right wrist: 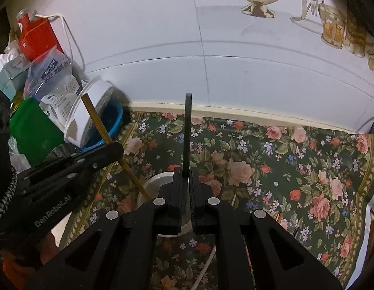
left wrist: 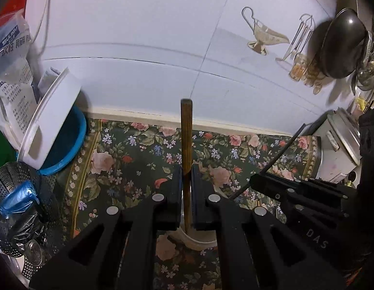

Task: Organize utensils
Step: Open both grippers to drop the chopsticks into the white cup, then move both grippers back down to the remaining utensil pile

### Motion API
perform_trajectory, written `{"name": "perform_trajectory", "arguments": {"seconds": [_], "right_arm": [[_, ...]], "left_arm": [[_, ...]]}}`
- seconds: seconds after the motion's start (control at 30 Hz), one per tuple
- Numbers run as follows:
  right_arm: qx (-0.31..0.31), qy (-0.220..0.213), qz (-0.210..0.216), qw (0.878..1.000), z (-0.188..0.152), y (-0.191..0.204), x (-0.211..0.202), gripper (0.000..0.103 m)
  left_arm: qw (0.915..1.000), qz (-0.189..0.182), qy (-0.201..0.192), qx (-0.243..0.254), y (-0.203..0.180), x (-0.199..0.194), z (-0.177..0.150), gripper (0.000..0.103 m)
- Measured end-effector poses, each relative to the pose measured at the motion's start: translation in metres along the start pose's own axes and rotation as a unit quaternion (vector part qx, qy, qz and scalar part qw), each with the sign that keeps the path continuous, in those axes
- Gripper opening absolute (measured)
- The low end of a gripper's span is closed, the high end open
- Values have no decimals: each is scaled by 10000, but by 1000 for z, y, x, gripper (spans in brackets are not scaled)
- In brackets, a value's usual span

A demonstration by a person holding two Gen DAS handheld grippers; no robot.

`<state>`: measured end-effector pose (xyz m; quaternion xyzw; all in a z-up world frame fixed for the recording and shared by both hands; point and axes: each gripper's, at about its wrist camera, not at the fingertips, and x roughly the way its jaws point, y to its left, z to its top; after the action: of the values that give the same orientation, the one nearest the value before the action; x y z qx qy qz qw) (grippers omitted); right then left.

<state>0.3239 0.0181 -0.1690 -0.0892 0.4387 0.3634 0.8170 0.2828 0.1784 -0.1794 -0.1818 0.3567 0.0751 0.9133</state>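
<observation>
Left tool (left wrist: 186, 188) clamped on upright wooden handle (left wrist: 186, 130); right tool (right wrist: 186, 188) clamped on upright black handle (right wrist: 187, 130); white cup (right wrist: 155, 186) directly beneath both.

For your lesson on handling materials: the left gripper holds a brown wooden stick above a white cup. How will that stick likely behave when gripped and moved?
The wooden stick looks straight, so probably stiff. Thin, likely light. Being round, it may pivot in the left gripper.

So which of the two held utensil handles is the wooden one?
The brown wooden handle, clamped in the left gripper; the right gripper holds a thinner black handle.
</observation>
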Motion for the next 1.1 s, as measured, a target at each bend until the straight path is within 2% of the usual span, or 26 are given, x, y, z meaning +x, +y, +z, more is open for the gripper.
{"name": "perform_trajectory", "arguments": {"seconds": [0.13,0.3,0.4,0.63,0.9,1.1], "right_arm": [[24,138,82,9999,0,-1,3,6],[87,101,176,9998,-3,-3,-6,29],[52,-16,157,9999,-4,-4,-18,34],[-24,-340,-12,9994,-8,-15,-54,34],[-8,-596,-315,9977,-23,-43,-98,35],[35,-667,-525,9964,-41,-68,-123,35]], "left_arm": [[10000,86,31,23,0,1,-1,5],[9997,195,105,75,-3,-2,-3,10],[9995,282,59,130,-8,-10,-3,14],[9990,299,-202,253,-30,-39,-2,31],[9978,85,-421,509,-75,-64,-5,42],[9976,-93,-337,604,-112,-62,-18,45]]}}
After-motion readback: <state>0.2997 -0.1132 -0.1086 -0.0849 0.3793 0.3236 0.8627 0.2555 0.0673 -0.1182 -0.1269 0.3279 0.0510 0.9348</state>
